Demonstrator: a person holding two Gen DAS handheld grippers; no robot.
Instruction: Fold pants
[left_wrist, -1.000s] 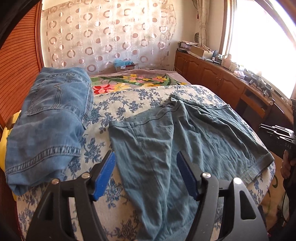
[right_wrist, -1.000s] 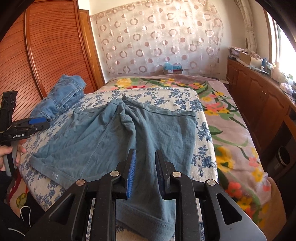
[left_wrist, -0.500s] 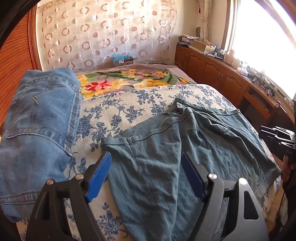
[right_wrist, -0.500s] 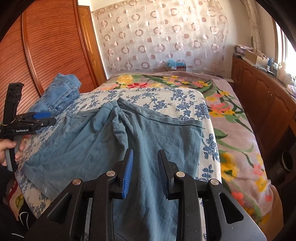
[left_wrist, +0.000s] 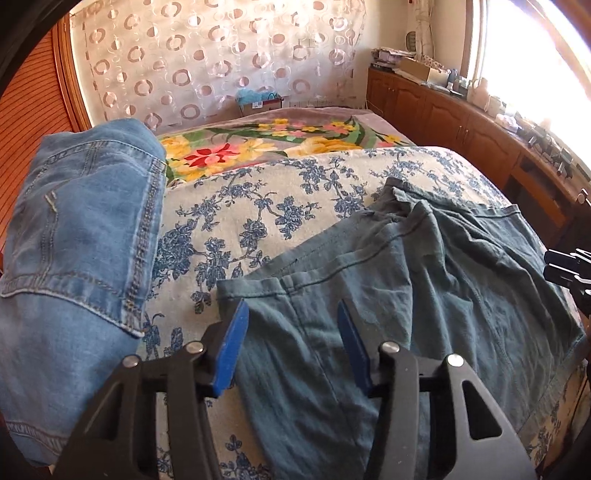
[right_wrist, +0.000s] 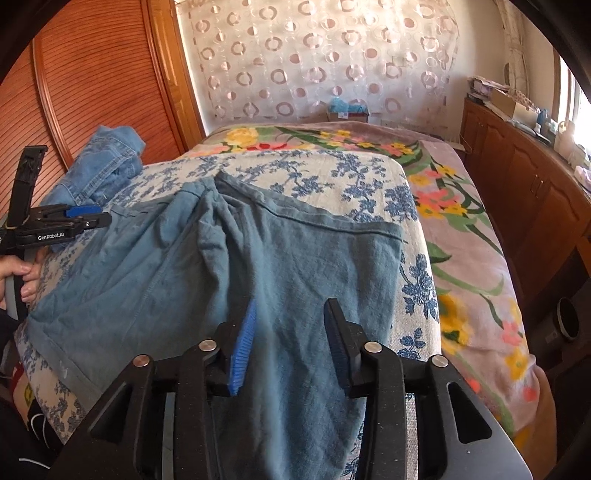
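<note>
Blue-grey pants (left_wrist: 388, 295) lie spread and rumpled on the bed, waistband toward the far side; they also show in the right wrist view (right_wrist: 258, 266). My left gripper (left_wrist: 291, 314) is open, hovering over the pants' left corner with its jaws astride the hem. My right gripper (right_wrist: 290, 314) is open above the right leg of the pants, holding nothing. The left gripper shows in the right wrist view (right_wrist: 70, 221) at the left edge, held by a hand.
Folded light-blue jeans (left_wrist: 74, 240) lie at the bed's left side, also in the right wrist view (right_wrist: 107, 162). The bed has a blue-flowered sheet (left_wrist: 258, 206) and a floral blanket (right_wrist: 461, 229). Wooden cabinets (right_wrist: 535, 184) line the right wall; a slatted wardrobe (right_wrist: 92, 92) stands left.
My right gripper has opened from nearly shut. My left gripper has moved forward and left over the pants' hem corner, its jaws a little narrower.
</note>
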